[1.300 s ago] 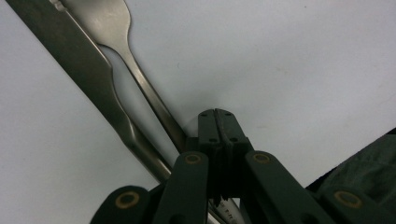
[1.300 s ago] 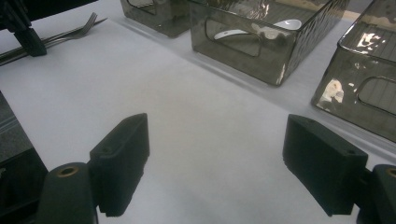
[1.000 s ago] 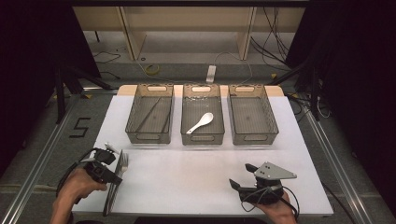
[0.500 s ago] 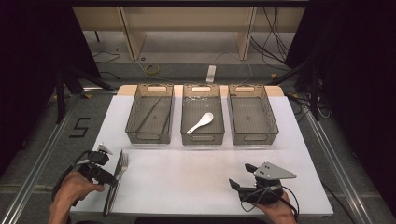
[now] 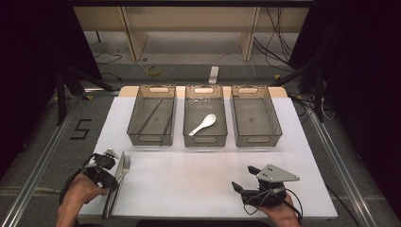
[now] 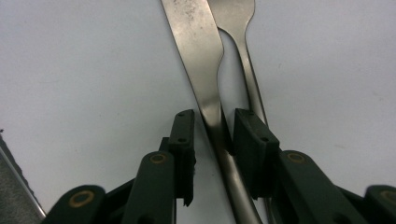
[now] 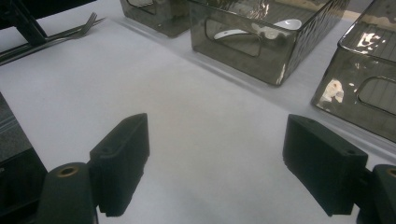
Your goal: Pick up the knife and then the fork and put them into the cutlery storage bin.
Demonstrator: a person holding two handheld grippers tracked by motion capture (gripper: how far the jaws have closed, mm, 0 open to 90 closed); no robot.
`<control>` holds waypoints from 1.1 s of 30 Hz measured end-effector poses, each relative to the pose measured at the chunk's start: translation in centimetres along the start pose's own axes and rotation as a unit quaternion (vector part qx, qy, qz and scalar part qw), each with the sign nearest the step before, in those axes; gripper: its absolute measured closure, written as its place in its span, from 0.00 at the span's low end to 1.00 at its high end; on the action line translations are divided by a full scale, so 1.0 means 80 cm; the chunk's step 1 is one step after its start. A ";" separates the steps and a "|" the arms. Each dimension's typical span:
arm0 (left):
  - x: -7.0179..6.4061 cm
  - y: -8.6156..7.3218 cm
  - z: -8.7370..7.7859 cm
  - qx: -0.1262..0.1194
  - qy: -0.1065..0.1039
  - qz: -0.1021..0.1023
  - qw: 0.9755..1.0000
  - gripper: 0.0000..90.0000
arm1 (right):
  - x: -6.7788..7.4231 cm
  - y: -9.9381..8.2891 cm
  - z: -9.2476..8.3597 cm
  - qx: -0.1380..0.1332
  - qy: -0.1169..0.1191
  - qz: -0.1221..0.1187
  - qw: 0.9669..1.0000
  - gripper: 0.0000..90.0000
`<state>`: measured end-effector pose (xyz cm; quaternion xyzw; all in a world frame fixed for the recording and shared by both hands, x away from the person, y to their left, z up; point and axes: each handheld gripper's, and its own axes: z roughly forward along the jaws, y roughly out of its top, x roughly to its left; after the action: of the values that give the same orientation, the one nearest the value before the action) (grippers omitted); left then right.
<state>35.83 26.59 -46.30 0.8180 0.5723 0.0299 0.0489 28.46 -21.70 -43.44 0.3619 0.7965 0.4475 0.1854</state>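
High view: the left claw (image 5: 111, 171) sits by the counter's (image 5: 189, 179) near-left edge, beside knife (image 5: 115, 182) and fork (image 5: 124, 166); bare counter lies ahead.

Left gripper view: jaws have just been closing around the knife handle (image 6: 215, 126), a gap remaining on one side.

Right gripper view: the right claw (image 7: 215, 161) gapes wide, holding nothing.

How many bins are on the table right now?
3 smoky clear plastic bins stand in a row at the far side: left, middle holding a white spoon, right.
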 end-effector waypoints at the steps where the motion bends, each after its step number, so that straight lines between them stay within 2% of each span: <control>1: -0.001 0.000 0.000 0.000 0.000 0.001 1.000 0.78 | 0.000 0.000 0.000 0.000 0.000 0.001 1.000 0.26; 5: 0.002 -0.001 0.000 -0.004 -0.009 -0.005 1.000 0.81 | 0.000 0.000 0.000 0.002 0.000 0.000 1.000 0.26; 14: 0.001 -0.002 0.001 -0.009 -0.009 -0.006 1.000 0.87 | 0.000 0.000 0.000 0.002 0.000 0.000 1.000 0.26; 18: 0.006 -0.003 0.000 -0.013 -0.019 -0.007 1.000 0.88 | 0.000 -0.001 0.000 0.002 0.001 -0.002 1.000 0.27; 20: 0.005 -0.004 0.000 -0.015 -0.018 -0.006 1.000 0.89 | 0.000 0.000 0.000 0.002 0.001 -0.001 1.000 0.27; 25: 0.001 0.000 -0.001 -0.003 -0.006 0.001 1.000 0.88 | 0.001 0.000 0.000 0.002 0.001 -0.001 1.000 0.27; 33: 0.001 0.000 -0.001 -0.001 -0.008 -0.002 1.000 0.86 | 0.000 -0.001 -0.001 0.001 -0.001 0.000 1.000 0.27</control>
<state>35.88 26.69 -46.24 0.8172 0.5733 0.0238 0.0547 28.42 -21.76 -43.44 0.3629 0.7968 0.4460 0.1856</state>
